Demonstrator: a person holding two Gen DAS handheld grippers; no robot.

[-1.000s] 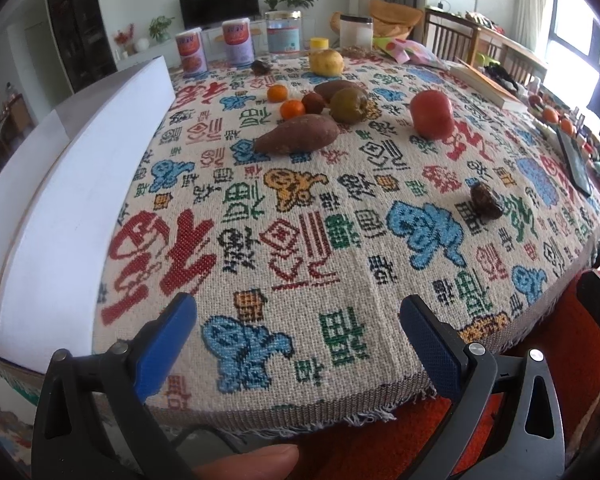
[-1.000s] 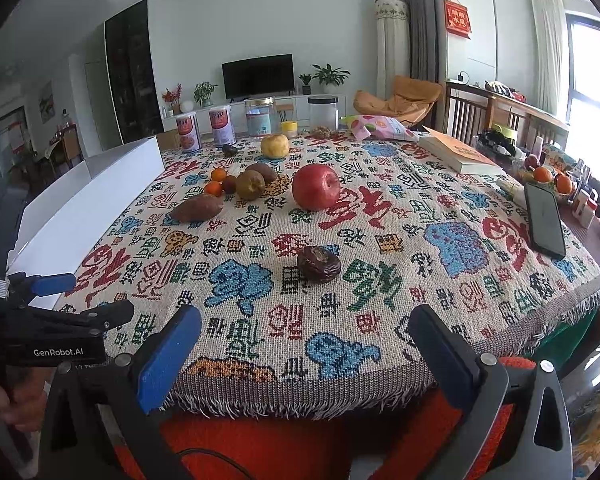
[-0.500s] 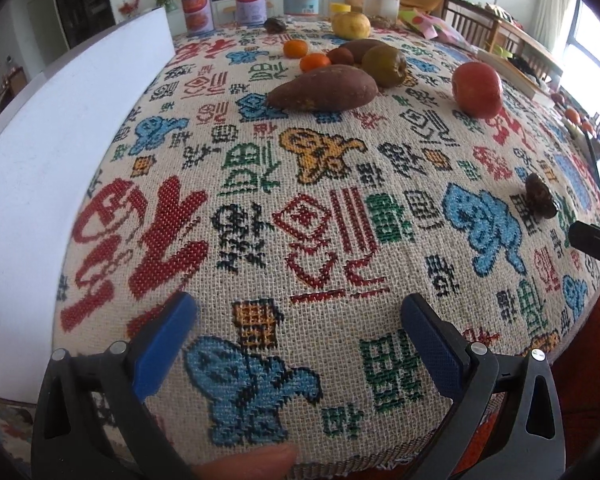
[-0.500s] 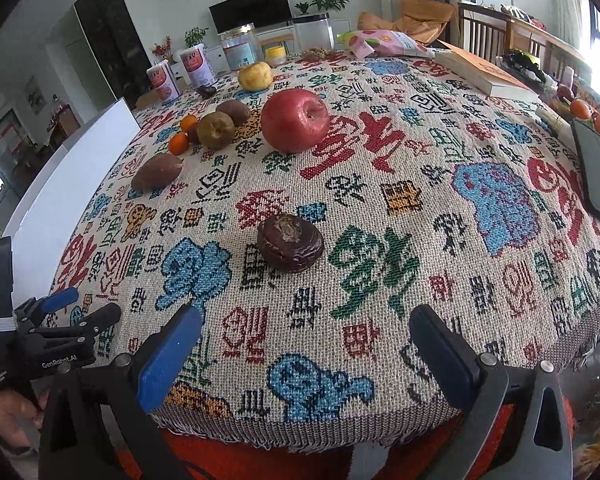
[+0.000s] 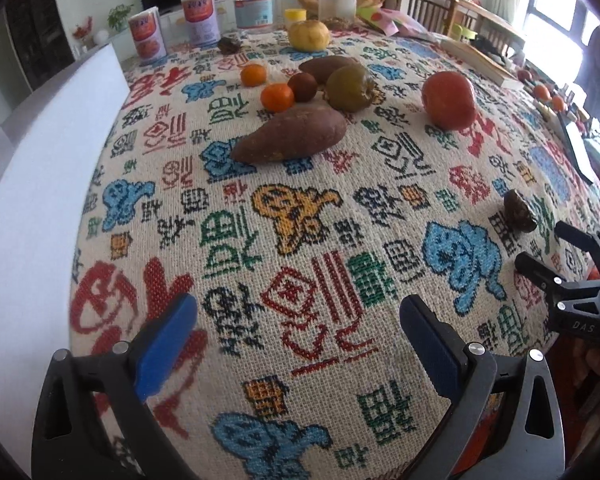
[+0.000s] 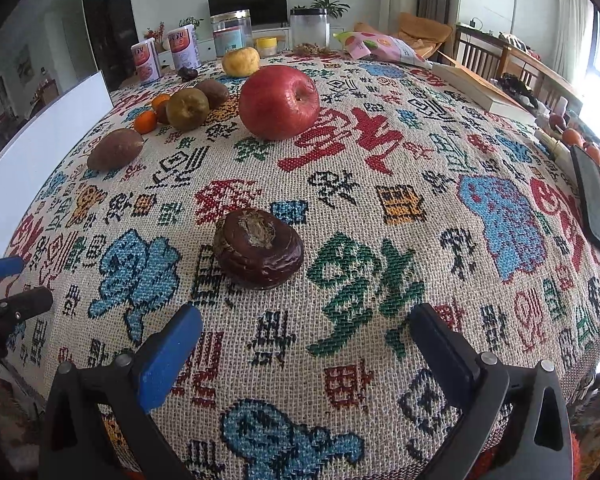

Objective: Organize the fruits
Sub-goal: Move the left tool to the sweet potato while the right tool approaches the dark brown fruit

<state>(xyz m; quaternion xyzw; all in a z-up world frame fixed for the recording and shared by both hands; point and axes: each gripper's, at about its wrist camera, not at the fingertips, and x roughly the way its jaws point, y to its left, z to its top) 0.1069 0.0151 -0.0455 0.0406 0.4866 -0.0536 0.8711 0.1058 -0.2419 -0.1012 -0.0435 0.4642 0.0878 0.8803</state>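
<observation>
Fruits lie scattered and unsorted across the patterned tablecloth, the dark wrinkled fruit nearest its front edge, while left gripper and right gripper hover spread, empty.

chestnut nearest on the tablecloth, apple behind it, sweet potato to the left

Wide-open right tongs over patterned tablecloth — dark brown fruit just ahead
</observation>
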